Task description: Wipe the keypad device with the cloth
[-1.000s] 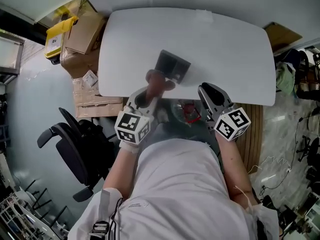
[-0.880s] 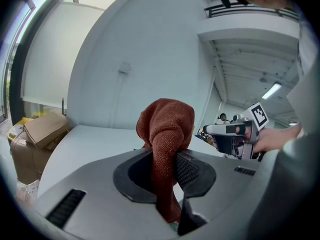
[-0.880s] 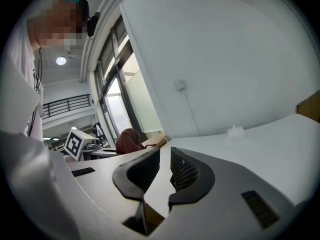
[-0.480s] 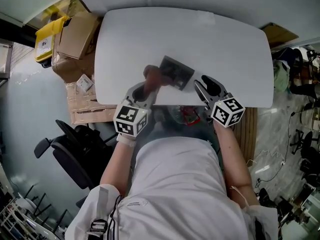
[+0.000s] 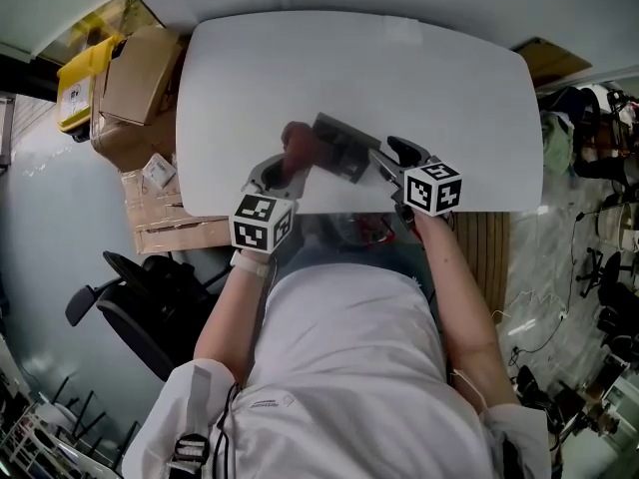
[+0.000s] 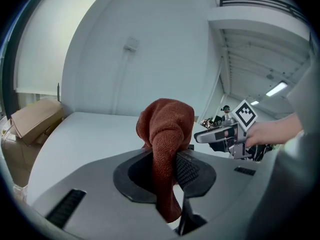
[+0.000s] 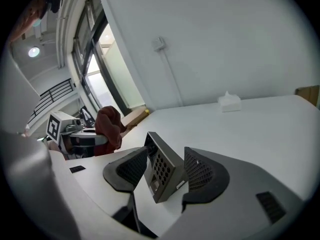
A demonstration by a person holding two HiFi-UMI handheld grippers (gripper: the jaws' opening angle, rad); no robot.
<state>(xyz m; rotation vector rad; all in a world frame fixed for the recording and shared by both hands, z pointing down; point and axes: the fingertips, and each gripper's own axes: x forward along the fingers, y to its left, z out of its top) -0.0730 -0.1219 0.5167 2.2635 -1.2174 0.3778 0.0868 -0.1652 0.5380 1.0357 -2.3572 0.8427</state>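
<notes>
**Left gripper** [image 6: 166,170]: clenched on the cloth [image 6: 167,121]. The rust-brown fabric is pinched between both pads. A bunched fold rises above the jaws and a short tail hangs below them. In the head view this gripper sits just left of frame centre, with the cloth at its tip over the near part of the tabletop [image 5: 449,88].

**Right gripper** [image 7: 165,171]: released, with the jaws opening. The keypad device [image 7: 159,165] stands between them. Neither pad is seen pressing on it, though both are just beside its sides.

**Keypad device:** a dark grey wedge-shaped unit resting on the white tabletop near its front edge, at the centre of the head view. Its key face is sloped, and in the right gripper view that face is turned toward the lower left of the frame. The grid of keys is visible, but no markings can be read.

**Relation of items:** the cloth is just to the left of the device in the head view. Contact between them cannot be confirmed.

**Surroundings:**
- A small white box [image 7: 229,102] sits on the far part of the tabletop.
- Cardboard boxes [image 5: 140,68] lie off the tabletop at the upper left of the head view.
- A black office chair [image 5: 140,307] stands at the lower left of the head view.
</notes>
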